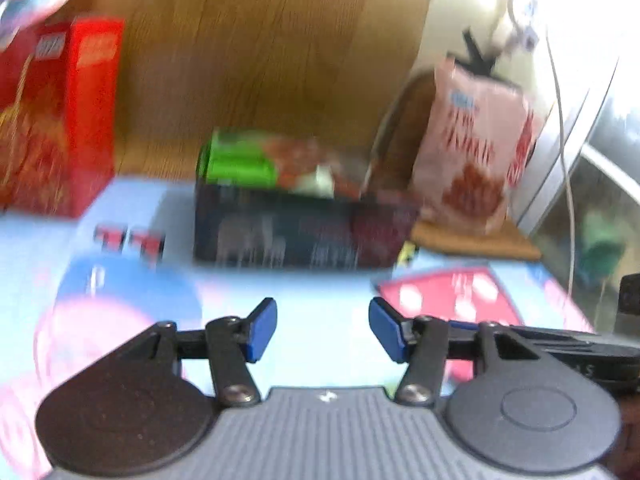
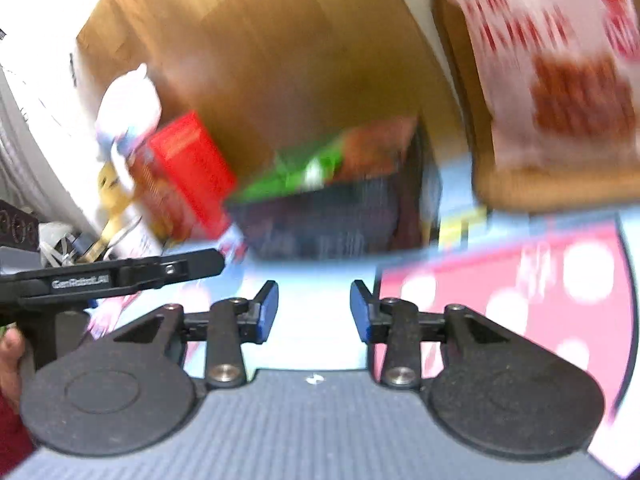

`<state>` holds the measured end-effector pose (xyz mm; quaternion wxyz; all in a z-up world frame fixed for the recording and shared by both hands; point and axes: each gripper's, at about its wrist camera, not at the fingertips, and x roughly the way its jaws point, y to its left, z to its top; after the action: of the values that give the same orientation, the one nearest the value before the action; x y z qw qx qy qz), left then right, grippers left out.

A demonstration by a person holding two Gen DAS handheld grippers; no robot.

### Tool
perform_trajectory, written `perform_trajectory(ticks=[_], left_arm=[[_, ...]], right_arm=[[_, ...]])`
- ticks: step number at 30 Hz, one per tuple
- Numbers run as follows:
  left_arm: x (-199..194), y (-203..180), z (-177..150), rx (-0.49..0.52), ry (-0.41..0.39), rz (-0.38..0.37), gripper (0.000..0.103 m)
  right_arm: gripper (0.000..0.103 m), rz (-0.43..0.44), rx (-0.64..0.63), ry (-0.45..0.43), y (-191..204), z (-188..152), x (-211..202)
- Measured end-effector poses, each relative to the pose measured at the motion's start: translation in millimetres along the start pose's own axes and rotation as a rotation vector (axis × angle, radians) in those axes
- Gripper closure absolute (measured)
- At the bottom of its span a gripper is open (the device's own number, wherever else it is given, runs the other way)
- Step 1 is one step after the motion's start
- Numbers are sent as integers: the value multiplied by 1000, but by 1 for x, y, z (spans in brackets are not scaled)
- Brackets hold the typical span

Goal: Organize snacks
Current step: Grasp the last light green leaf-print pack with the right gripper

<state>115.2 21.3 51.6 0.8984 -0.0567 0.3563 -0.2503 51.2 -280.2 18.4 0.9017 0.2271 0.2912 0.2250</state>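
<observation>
Both views are motion-blurred, so I give no fine detail.

My left gripper (image 1: 322, 330) has its fingers spread with nothing between them, only the light blue table cover (image 1: 320, 292) behind the gap. My right gripper (image 2: 314, 310) is the same: spread and empty. In the right wrist view the left gripper shows as a black bar at centre left, with a hand (image 2: 12, 360) at the left edge.

Snacks:
- The dark box (image 1: 296, 228) lies flat at centre frame in the left view, with a green-and-orange pack (image 1: 276, 164) on top of it or in it; I cannot tell which.
- The red box (image 1: 60, 120) stands upright at upper left, well apart from the dark box.
- The pink bag (image 1: 472, 148) stands on a wooden board (image 1: 472, 240) at centre right, just beside the dark box.
- Two small red-and-white items (image 1: 130, 240) sit left of the dark box; they are too blurred to identify.

Step, as I judge it: between grabs. Neither hand carries anything, and both face the snack cluster at the back of the table.

Next move needs one target, likely the green pack or the dark box since they sit dead ahead. The fingers should straddle a narrow edge before closing. The spread may be too small for the dark box across its long side.
</observation>
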Motion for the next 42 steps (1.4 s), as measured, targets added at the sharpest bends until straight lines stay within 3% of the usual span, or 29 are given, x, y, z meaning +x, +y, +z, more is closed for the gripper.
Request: perform_trajectory(ticks=[3, 4, 8, 10, 15, 28, 34, 42], left_arm=[[5, -1, -29, -43, 59, 11, 50], [7, -3, -37, -44, 65, 31, 50], [-4, -13, -50, -31, 19, 86, 47], [-7, -15, -52, -37, 18, 100, 47], [-10, -17, -56, -35, 4, 128, 47], [-23, -24, -65, -9, -24, 179, 48], [-32, -19, -63, 17, -71, 252, 48], [-28, -6, -62, 12, -69, 310, 48]], right_arm=[[54, 9, 62, 24, 4, -25, 7], [55, 14, 66, -5, 5, -31, 3], [58, 35, 54, -8, 18, -39, -2], [69, 33, 50, -12, 23, -44, 2], [72, -9, -46, -58, 36, -54, -4], [68, -36, -87, -84, 37, -59, -5], [64, -35, -75, -88, 35, -59, -6], [61, -39, -91, -84, 38, -60, -5]])
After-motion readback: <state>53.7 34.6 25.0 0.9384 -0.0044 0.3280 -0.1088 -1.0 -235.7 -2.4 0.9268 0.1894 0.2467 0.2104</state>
